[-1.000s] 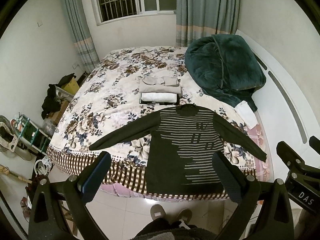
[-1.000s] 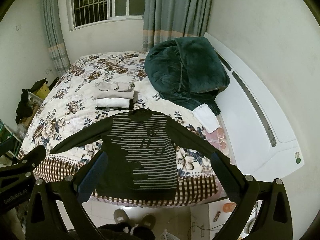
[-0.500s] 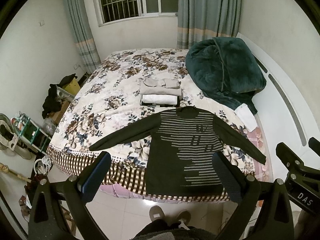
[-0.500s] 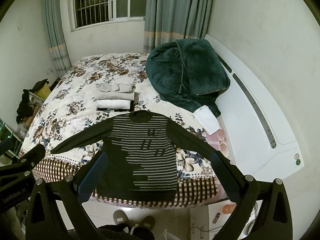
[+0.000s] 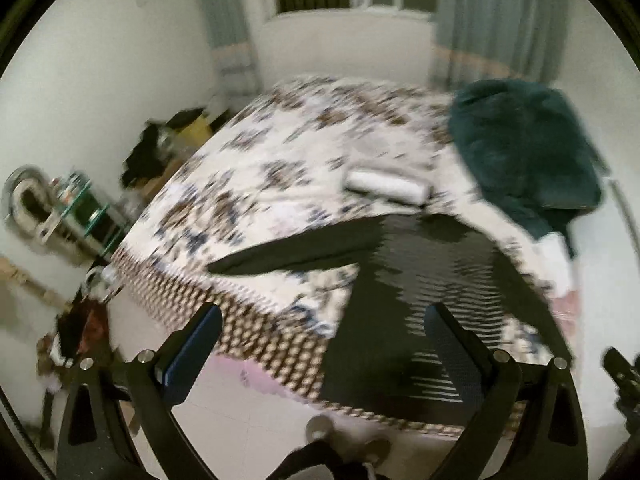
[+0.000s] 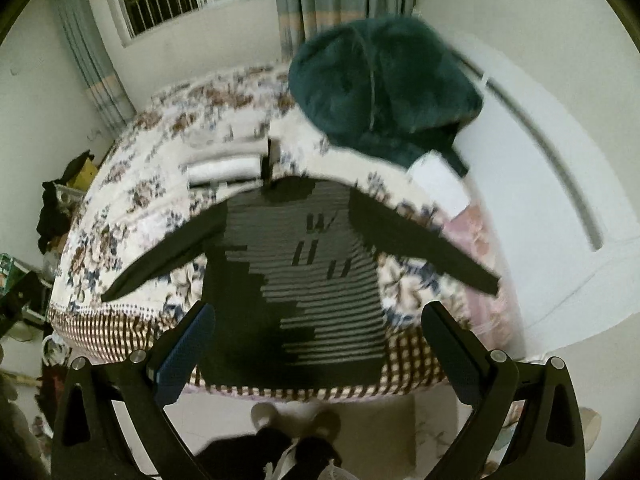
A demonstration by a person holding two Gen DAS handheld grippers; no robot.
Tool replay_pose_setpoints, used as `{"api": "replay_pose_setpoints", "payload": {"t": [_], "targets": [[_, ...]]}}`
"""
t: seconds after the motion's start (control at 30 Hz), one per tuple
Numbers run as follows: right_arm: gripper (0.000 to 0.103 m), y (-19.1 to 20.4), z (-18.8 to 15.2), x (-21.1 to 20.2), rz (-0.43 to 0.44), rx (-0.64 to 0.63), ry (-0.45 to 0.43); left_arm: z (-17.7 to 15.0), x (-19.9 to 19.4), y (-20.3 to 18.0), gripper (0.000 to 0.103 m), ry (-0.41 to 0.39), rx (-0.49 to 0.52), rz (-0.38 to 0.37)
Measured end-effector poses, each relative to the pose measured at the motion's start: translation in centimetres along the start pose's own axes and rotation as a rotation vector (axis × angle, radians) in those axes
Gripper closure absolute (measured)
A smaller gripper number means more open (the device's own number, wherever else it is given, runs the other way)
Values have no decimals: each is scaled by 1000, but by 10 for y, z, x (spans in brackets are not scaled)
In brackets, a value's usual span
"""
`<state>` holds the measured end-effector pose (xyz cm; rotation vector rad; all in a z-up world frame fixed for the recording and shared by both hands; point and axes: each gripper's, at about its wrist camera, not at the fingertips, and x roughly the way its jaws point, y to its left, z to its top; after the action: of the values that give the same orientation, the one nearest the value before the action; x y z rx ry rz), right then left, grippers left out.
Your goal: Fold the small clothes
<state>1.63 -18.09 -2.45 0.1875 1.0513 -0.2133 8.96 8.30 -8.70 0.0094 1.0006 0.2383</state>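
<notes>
The sweater [image 6: 304,280] lies flat, sleeves spread, at the near edge of the bed [image 6: 132,200], hem hanging over. A stack of folded clothes [image 6: 224,168] sits just beyond its collar; a green blanket [image 6: 380,84] lies beyond its right shoulder. Left gripper [image 5: 320,344] and right gripper [image 6: 316,340] hover before the hem, jaws wide, empty.

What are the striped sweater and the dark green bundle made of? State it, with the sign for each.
Striped sweater: looks like knitted yarn, matte; the stripes step in blocks, as knitted-in patterns do. Dark green bundle: seems a plush, fleecy fabric with a soft sheen; its bulges are puffy and rounded. Motion blur hides the weave of both.
</notes>
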Motion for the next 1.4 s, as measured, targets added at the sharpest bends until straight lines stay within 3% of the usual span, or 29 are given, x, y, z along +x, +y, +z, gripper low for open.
{"api": "replay_pose_setpoints", "payload": {"t": [0.2, 0.4, 0.53, 0.6, 0.67, 0.87, 0.97, 1.13, 1.27, 1.4], "targets": [[0, 1, -21, 122, -34, 72, 128, -13, 106, 45, 0, 102, -27, 131], [0, -6, -33, 240, -135, 212, 221, -13, 219, 58, 0, 178, 33, 141], [1, -4, -41, 315, -179, 281, 294, 1, 305, 74, 0, 248, 16, 151], [12, -7, -48, 351, -166, 339, 330, 5, 349, 80, 0, 290, 4, 168], [32, -11, -54, 385, -142, 398, 361, 7, 383, 78, 0, 302, 22, 174], [52, -37, -64, 450, -191, 493, 325, 19, 444, 32, 0, 268, 164, 155], [60, -69, -67, 468, -219, 573, 304, 25, 462, -5, 0, 255, 227, 126], [60, -159, -78, 480, -244, 784, 232, 26, 482, -76, 0, 247, 314, 75], [50, -249, -98, 481, -183, 1036, 152, 20, 492, -132, 0, 244, 382, 49], [46, -337, -122, 478, -156, 1275, 47, 10, 498, -178, 0, 252, 419, 48]]}}
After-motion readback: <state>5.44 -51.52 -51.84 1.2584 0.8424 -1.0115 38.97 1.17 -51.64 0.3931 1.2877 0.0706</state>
